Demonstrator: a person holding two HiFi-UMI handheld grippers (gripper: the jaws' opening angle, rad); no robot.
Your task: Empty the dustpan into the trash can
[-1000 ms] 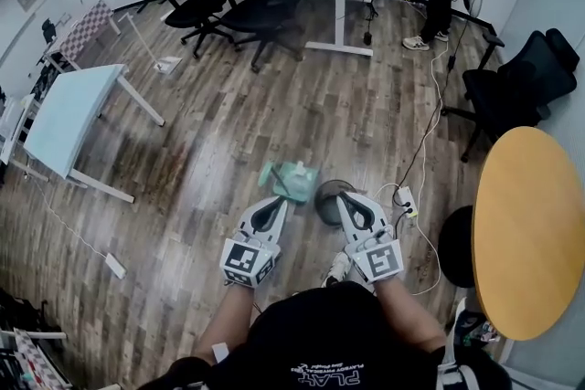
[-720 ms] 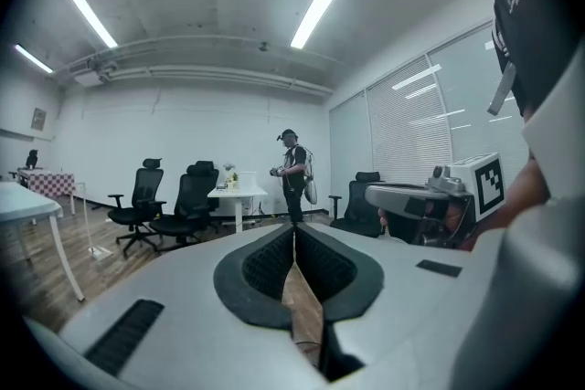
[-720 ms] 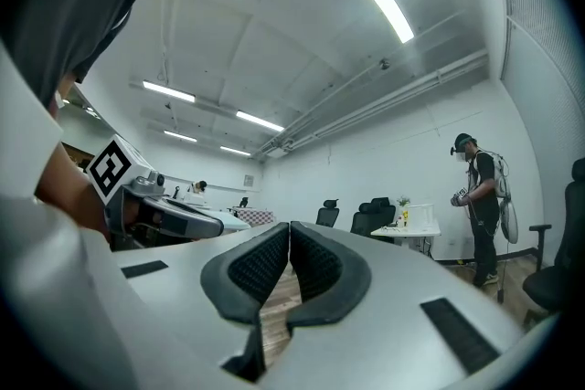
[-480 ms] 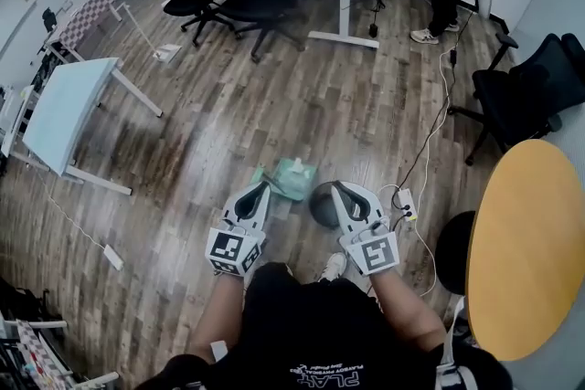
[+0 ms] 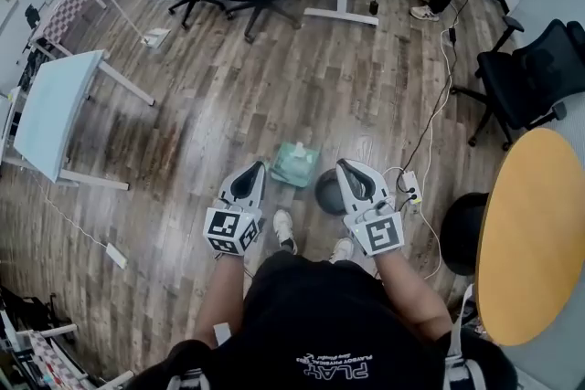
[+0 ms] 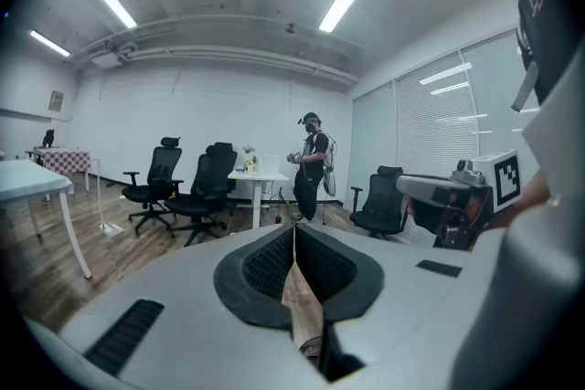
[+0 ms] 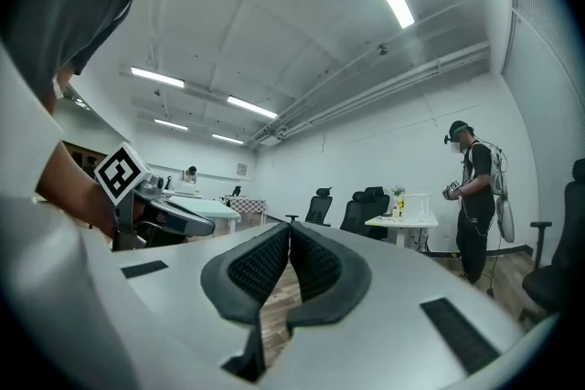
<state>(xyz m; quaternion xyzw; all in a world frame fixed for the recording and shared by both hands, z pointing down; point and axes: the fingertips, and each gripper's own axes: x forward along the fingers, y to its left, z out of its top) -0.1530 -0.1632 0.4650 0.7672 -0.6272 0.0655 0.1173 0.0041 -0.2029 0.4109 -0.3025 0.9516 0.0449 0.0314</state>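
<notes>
While the dustpan (image 5: 294, 164) is lying on the floor (image 5: 228, 105) beside the trash can (image 5: 326, 195), the left claw (image 5: 260, 165) and right claw (image 5: 341, 163) are hovering closed, empty.

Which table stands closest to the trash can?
The round yellow-topped table at the right edge; the others are rectangular and farther from the dark trash can, across the floor at left and top.
</notes>
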